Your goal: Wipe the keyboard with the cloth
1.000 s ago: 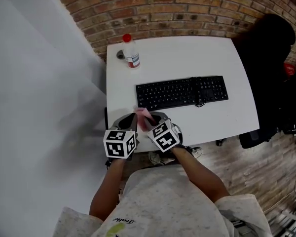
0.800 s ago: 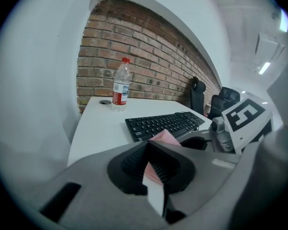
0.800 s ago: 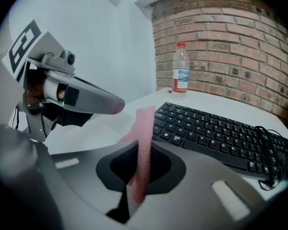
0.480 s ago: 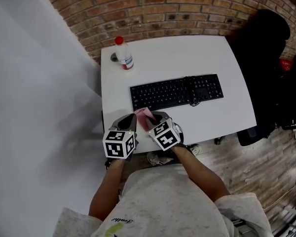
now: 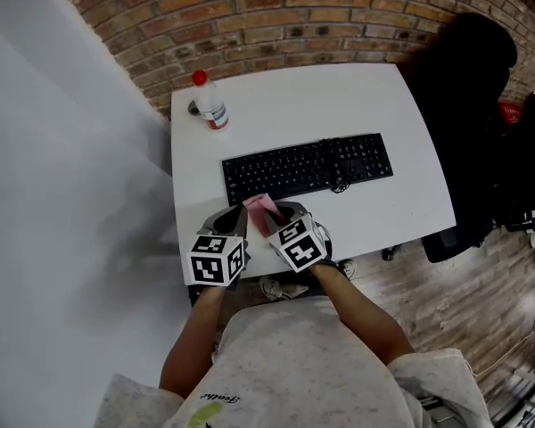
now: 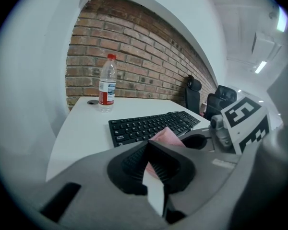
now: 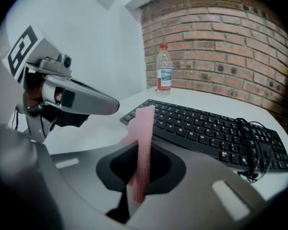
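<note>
A black keyboard [image 5: 308, 169] [image 6: 153, 124] [image 7: 206, 131] lies across the white table [image 5: 339, 96]. Both grippers hover side by side over the table's near edge. My right gripper [image 5: 281, 212] [image 7: 143, 152] is shut on a pink cloth [image 5: 262, 209] [image 7: 144, 128], which stands upright out of its jaws, short of the keyboard's near left corner. My left gripper [image 5: 239, 214] [image 6: 151, 150] is shut, with the cloth [image 6: 167, 135] showing just beyond its tips; in the right gripper view it points at the cloth from the left.
A clear water bottle [image 5: 209, 102] [image 6: 107, 84] [image 7: 164, 75] with a red cap stands at the table's far left corner. A coiled black cable [image 5: 339, 184] [image 7: 252, 147] rests on the keyboard's right part. A black chair [image 5: 468, 87] is right of the table, a brick wall behind.
The head view has shifted, so the table, keyboard and bottle sit further left and up in the picture. Both grippers keep the same pose with the cloth.
</note>
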Demonstrator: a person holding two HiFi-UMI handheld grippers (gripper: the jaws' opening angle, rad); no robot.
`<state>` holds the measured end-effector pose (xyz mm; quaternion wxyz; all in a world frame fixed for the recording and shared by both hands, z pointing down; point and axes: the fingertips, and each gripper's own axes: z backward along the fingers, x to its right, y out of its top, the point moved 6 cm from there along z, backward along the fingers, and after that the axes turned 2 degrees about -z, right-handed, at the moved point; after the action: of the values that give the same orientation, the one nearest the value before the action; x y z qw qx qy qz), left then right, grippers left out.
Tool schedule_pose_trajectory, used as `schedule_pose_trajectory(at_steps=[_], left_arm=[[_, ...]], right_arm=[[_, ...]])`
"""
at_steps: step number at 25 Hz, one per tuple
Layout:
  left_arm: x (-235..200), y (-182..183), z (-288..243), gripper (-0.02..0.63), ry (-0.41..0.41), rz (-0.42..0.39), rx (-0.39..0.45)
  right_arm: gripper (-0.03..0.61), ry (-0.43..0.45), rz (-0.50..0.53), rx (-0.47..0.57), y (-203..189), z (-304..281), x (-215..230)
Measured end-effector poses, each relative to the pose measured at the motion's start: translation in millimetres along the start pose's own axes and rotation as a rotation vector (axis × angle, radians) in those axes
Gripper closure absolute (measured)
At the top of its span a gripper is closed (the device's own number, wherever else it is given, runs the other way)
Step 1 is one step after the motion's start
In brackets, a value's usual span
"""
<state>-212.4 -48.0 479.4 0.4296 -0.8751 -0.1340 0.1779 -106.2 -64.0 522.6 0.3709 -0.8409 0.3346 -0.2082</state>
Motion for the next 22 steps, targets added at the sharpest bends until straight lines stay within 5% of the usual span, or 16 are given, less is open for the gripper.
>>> schedule_pose_trajectory(at_steps=[22], left_arm=[[60.0,29.2,-51.3,0.617,-0.094,-0.062,-0.018]], right_arm=[[0.555,-0.086,-0.089,0.009,-21.1,41.8,64.7]])
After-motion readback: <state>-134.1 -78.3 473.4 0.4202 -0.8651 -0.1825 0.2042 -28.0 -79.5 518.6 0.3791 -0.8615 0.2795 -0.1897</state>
